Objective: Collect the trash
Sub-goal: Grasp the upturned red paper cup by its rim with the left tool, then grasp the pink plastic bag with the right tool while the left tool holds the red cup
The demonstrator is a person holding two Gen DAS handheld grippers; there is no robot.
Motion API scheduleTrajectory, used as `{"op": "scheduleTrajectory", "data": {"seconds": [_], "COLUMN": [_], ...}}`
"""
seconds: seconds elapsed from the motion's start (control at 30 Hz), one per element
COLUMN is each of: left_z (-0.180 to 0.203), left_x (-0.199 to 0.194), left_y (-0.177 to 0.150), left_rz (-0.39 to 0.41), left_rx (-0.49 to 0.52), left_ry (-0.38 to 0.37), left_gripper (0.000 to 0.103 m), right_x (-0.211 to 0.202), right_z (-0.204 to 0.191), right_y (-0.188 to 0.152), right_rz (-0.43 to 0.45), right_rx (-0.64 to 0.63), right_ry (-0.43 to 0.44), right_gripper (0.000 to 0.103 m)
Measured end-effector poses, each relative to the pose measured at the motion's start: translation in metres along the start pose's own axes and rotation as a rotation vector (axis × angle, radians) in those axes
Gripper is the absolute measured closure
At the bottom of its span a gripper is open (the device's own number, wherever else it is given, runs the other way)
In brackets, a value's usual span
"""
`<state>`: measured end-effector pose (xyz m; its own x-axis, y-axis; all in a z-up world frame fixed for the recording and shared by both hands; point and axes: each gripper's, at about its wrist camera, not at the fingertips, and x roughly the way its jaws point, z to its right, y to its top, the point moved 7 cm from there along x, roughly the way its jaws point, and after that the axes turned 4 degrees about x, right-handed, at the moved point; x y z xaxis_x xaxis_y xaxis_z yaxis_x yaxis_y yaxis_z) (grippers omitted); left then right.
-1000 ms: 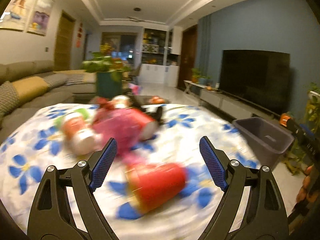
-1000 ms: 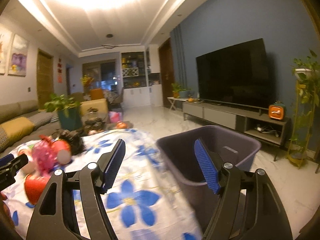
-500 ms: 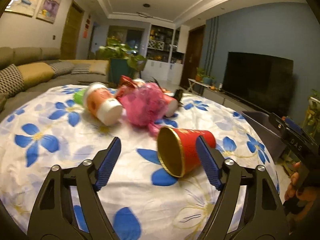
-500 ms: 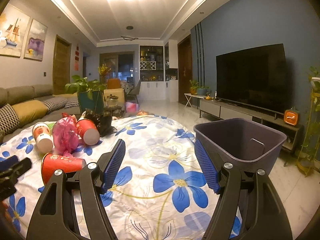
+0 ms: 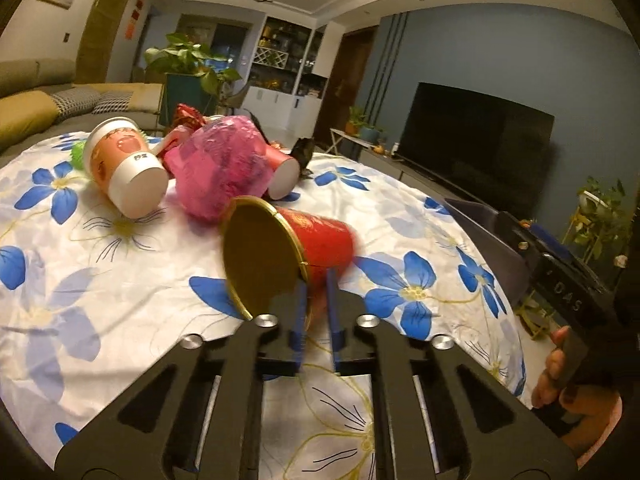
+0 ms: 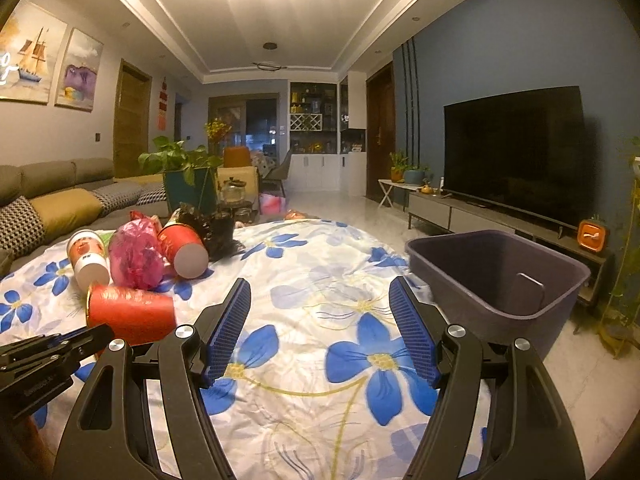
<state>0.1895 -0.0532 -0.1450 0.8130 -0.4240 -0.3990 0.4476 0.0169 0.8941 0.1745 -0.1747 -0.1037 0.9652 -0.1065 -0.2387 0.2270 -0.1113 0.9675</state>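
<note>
Your work surface is the round table under the white cloth with blue flowers (image 6: pixel 320 320), and it fills the lower half of both views. Off its edge at about three o'clock from your right gripper sits the dark purple bin (image 6: pixel 496 276), open-topped, with bare floor beyond it and the television (image 6: pixel 516 148) on the blue wall further back. The sofa (image 6: pixel 60 196) runs along nine to ten o'clock, and a potted plant in a teal planter (image 6: pixel 188 184) stands at about eleven o'clock behind the trash heap. In that heap, at ten o'clock in the right wrist view, a crumpled pink bag (image 5: pixel 224 168) lies between a white-bottomed paper cup (image 5: pixel 124 164) and a second red cup (image 6: pixel 182 244), touching both, with a dark crinkled wrapper (image 6: pixel 212 228) just behind. The nearest piece is the red cup with the gold inside (image 5: pixel 288 248), on its side, mouth turned toward you, just in front of the pink bag. Your left gripper (image 5: pixel 316 312) has its blue pads drawn together on that cup's lower wall, pinching it at the rim. Your right gripper (image 6: pixel 320 332) stands wide apart over bare cloth, holding nothing, with the bin at its two o'clock.
</note>
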Motion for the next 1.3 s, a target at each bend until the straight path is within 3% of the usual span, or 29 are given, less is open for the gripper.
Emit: {"op": "scheduleTrajectory", "data": {"seconds": [0.33, 0.47, 0.57, 0.77, 0.9, 1.0, 1.13, 1.17, 1.23, 1.27, 1.3], "left_z": [-0.012, -0.042, -0.074, -0.124, -0.147, -0.157, -0.163, -0.162, -0.162, -0.163, -0.161], "left_x": [-0.041, -0.063, -0.075, -0.088, -0.089, -0.09, -0.09, -0.09, -0.089, -0.089, -0.089], "left_y": [0.023, 0.04, 0.052, 0.066, 0.071, 0.074, 0.075, 0.074, 0.073, 0.074, 0.07], "left_rz": [0.09, 0.138, 0.169, 0.2, 0.193, 0.193, 0.195, 0.195, 0.193, 0.191, 0.189], "left_rx": [-0.012, -0.033, -0.048, -0.102, -0.135, -0.156, -0.157, -0.156, -0.154, -0.153, -0.153], "left_ry": [0.024, 0.128, 0.251, 0.375, 0.408, 0.41, 0.412, 0.41, 0.409, 0.407, 0.405], "left_gripper": [0.102, 0.102, 0.102, 0.102, 0.102, 0.102, 0.101, 0.101, 0.101, 0.101, 0.101], "right_x": [0.024, 0.042, 0.055, 0.08, 0.098, 0.113, 0.131, 0.134, 0.137, 0.138, 0.137], "right_z": [-0.048, -0.08, -0.107, -0.161, -0.191, -0.204, -0.214, -0.215, -0.217, -0.217, -0.218], "right_y": [0.003, 0.008, 0.012, 0.017, 0.022, 0.024, 0.021, 0.019, 0.016, 0.014, 0.013], "right_rz": [-0.033, -0.056, -0.078, -0.117, -0.145, -0.182, -0.237, -0.249, -0.272, -0.279, -0.285], "right_rx": [-0.031, -0.04, -0.043, -0.083, -0.095, -0.087, -0.074, -0.072, -0.078, -0.082, -0.086], "right_ry": [0.118, 0.18, 0.234, 0.308, 0.354, 0.377, 0.381, 0.386, 0.389, 0.389, 0.398], "right_gripper": [0.033, 0.033, 0.033, 0.033, 0.031, 0.02, 0.02, 0.021, 0.042, 0.048, 0.062]}}
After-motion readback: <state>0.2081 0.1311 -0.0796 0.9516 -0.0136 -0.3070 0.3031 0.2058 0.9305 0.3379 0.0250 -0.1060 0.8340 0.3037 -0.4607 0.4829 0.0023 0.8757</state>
